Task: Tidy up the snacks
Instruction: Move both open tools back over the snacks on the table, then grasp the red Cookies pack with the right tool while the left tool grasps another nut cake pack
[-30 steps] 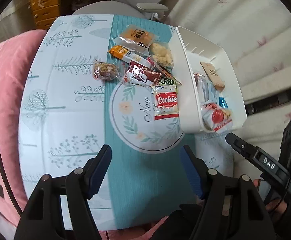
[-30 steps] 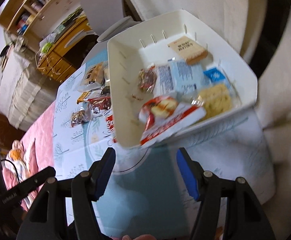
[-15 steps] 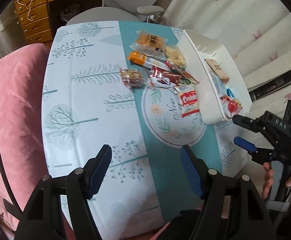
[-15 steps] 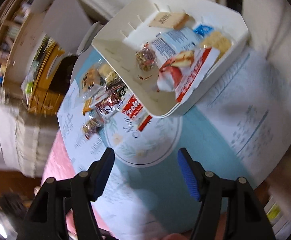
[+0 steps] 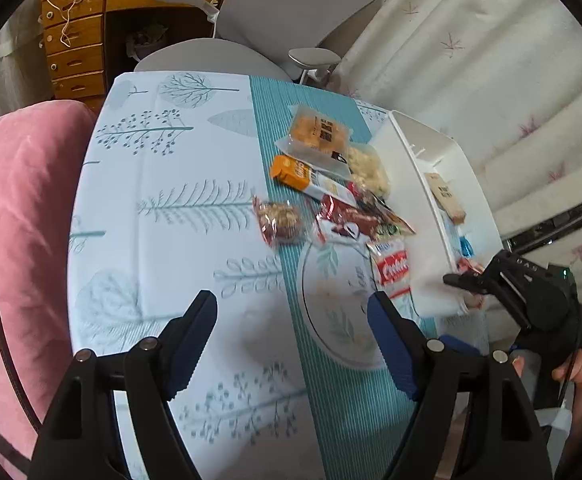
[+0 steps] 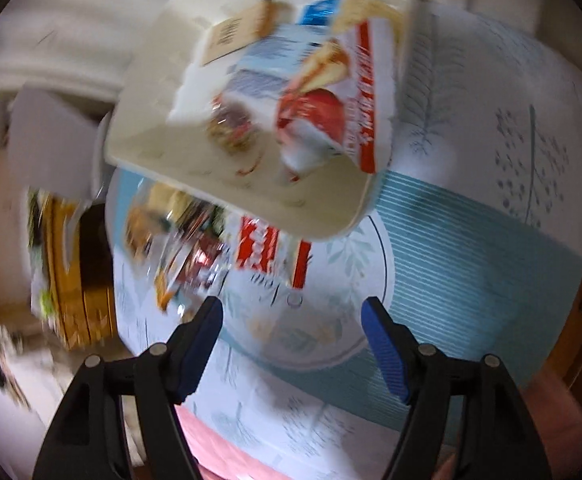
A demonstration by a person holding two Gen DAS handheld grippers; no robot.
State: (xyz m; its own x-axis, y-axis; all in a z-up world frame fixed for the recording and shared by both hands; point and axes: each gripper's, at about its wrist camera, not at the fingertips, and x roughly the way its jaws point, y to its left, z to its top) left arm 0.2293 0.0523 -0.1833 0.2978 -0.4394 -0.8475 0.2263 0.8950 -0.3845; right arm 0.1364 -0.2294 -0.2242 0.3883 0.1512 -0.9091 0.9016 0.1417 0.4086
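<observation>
Several snack packets lie on the table beside a white tray (image 5: 415,152): an orange cracker pack (image 5: 318,131), an orange bar (image 5: 303,174), a red nut ball pack (image 5: 279,222), a brown chocolate pack (image 5: 347,218) and a red Cookies pack (image 5: 391,266). The tray (image 6: 159,92) holds several packets, among them a red-and-white one (image 6: 351,104). My left gripper (image 5: 293,324) is open and empty above the near table. My right gripper (image 6: 293,320) is open and empty near the tray's corner; it also shows in the left wrist view (image 5: 461,312).
A grey office chair (image 5: 291,4) stands behind the table, a wooden drawer desk (image 5: 75,52) at the back left. A pink cushion (image 5: 15,240) lies along the left edge, a curtain (image 5: 491,60) to the right. The right wrist view is motion-blurred.
Both grippers stayed open. The left view pulled back and up from the table. The right gripper swung and tilted, moving closer over the table toward the tray's near corner.
</observation>
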